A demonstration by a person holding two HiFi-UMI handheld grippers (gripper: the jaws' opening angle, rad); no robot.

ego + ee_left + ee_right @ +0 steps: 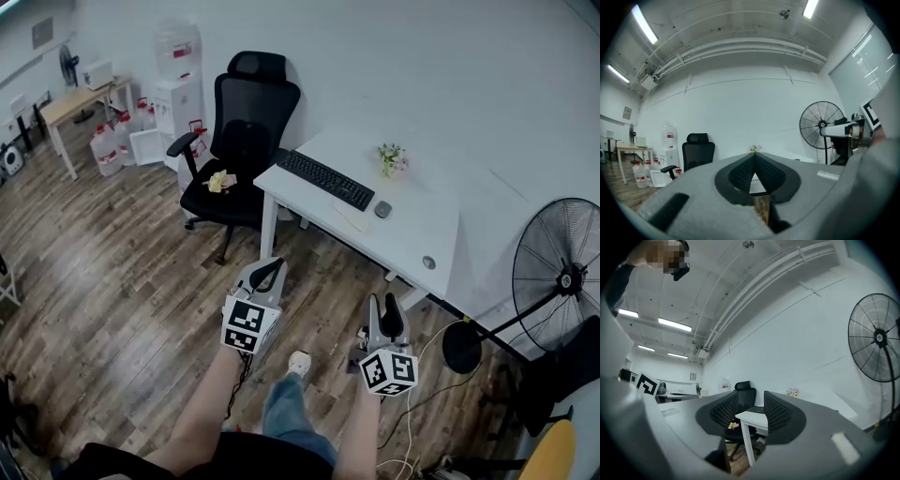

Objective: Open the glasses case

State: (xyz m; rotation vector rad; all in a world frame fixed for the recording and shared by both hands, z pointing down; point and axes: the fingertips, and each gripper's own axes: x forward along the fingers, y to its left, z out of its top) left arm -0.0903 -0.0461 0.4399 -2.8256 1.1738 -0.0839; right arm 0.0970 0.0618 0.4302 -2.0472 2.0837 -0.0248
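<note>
With the left gripper [269, 274] closed tip to tip on nothing, the right gripper [392, 317] part open and empty, both well short of the desk [417, 234], and no case clearly in sight, a hasty reach could knock over the flowers [391, 159].

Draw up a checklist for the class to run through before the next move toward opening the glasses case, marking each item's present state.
1. Glasses case located: cannot tell. None can be made out on the white desk, which shows a keyboard, a mouse and flowers.
2. Left gripper empty: ok. Its jaws are together with nothing between them.
3. Right gripper ready to grasp: ok. Its jaws are apart and empty.
4. Grippers at the desk: not ok. Both hang over the wooden floor, short of the desk.
</note>
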